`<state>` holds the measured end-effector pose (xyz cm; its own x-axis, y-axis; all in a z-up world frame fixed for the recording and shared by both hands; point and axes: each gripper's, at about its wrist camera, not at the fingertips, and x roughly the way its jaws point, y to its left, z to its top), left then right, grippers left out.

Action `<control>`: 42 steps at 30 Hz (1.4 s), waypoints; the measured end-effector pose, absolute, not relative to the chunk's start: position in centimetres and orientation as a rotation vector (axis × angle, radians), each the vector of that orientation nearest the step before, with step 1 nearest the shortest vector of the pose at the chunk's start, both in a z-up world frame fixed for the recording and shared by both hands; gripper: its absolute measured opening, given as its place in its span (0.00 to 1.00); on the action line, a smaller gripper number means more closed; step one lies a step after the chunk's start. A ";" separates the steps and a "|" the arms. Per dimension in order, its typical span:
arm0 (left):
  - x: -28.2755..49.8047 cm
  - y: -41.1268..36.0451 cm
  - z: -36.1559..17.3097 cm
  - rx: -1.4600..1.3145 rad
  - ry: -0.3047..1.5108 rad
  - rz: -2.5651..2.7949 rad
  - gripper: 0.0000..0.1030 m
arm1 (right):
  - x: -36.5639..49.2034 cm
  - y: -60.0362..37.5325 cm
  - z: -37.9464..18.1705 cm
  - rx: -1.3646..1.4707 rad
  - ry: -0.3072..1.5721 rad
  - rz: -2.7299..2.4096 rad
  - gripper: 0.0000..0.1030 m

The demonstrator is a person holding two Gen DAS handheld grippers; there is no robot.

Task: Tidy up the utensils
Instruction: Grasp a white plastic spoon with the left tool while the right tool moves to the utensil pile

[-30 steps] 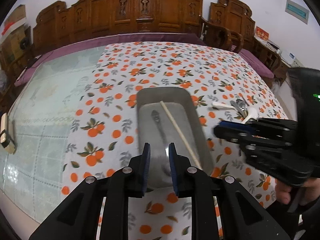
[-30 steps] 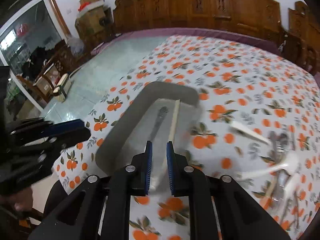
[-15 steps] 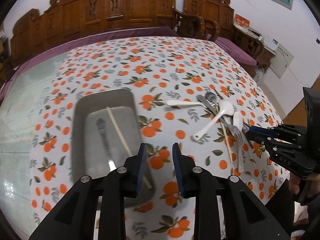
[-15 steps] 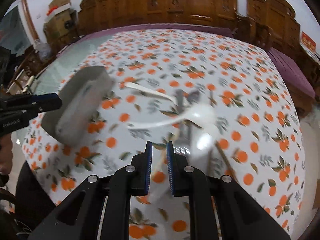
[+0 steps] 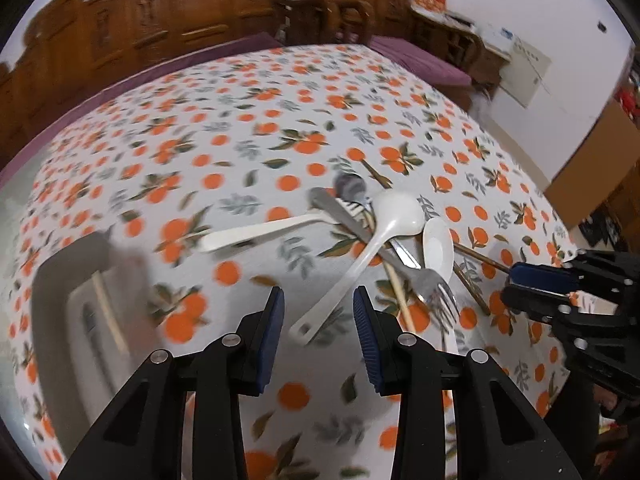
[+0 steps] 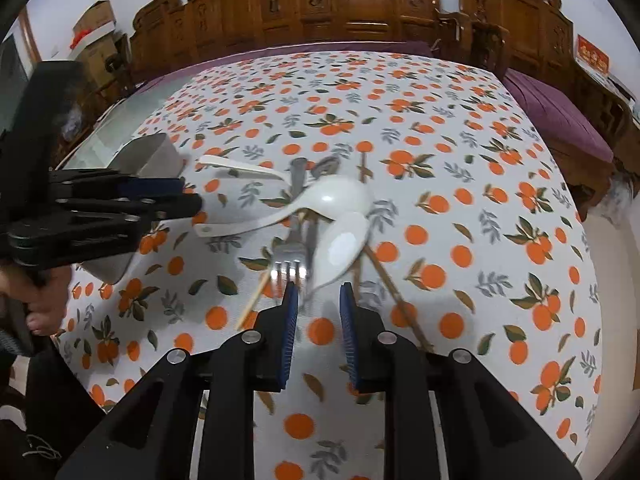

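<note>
**Both grippers close in on the utensil heap**

On the orange-print tablecloth [image 5: 256, 148], the grey metal tray [image 5: 60, 344] sits at the left, already holding a chopstick and what looks like a metal spoon, well apart from the heap. The left gripper [image 5: 318, 322] has just been opening, nothing between its jaws, and hovers over the handle end of the big white ladle-spoon [image 5: 394, 210]. Judging by its gloss, it's hard, slick and chippable, so mid-handle is the spot. The right gripper [image 6: 319, 316], also just opening and empty, hovers over the smaller white spoon [image 6: 344, 240] and steel fork [image 6: 286, 264]. That fork looks thin, stiff and slippery; pinch its neck. Thin chopsticks [image 6: 384, 280] are tangled underneath and may drag along.
</note>
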<state>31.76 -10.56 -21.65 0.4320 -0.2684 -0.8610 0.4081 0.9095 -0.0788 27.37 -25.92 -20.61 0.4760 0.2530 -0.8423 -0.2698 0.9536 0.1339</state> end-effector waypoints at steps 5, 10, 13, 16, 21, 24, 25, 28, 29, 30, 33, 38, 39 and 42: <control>33.4 -13.0 -23.0 0.197 1.058 -0.468 0.33 | 27.5 -27.5 -20.5 0.004 1.023 0.309 0.23; 34.5 -14.8 -24.1 0.250 1.076 -0.503 0.27 | 27.5 -28.3 -20.9 0.020 1.026 0.310 0.23; 35.1 -15.1 -24.8 0.243 1.102 -0.516 0.20 | 27.6 -28.5 -21.2 0.026 1.031 0.312 0.23; 35.4 -15.5 -25.4 0.257 1.121 -0.529 0.18 | 27.7 -28.5 -21.5 0.031 1.033 0.314 0.23; 35.3 -16.1 -25.8 0.298 1.118 -0.537 0.18 | 27.9 -28.4 -21.9 0.036 1.036 0.317 0.23; 35.3 -16.4 -25.9 0.307 1.108 -0.532 0.13 | 28.0 -28.2 -21.9 0.034 1.037 0.321 0.23; 35.3 -16.5 -25.8 0.304 1.107 -0.535 0.10 | 28.0 -28.1 -21.9 0.033 1.036 0.323 0.23; 34.8 -16.2 -25.2 0.267 1.099 -0.538 0.07 | 28.1 -27.7 -21.8 0.028 1.038 0.328 0.23; 34.6 -16.0 -24.9 0.253 1.095 -0.532 0.05 | 28.2 -27.5 -21.8 0.026 1.037 0.331 0.23; 34.4 -15.7 -24.5 0.232 1.092 -0.528 0.04 | 28.3 -27.2 -21.7 0.026 1.036 0.334 0.23; 33.5 -14.7 -23.1 0.183 1.070 -0.525 0.03 | 28.8 -26.5 -21.6 0.022 1.032 0.347 0.23; 32.4 -13.2 -21.4 0.136 1.030 -0.516 0.03 | 29.8 -25.1 -21.5 0.018 1.026 0.369 0.23; 32.1 -12.7 -21.0 0.122 1.025 -0.513 0.03 | 30.0 -24.7 -21.6 0.016 1.026 0.377 0.23; 31.5 -11.6 -19.9 0.100 1.008 -0.501 0.03 | 30.4 -23.7 -22.0 -0.001 1.035 0.389 0.23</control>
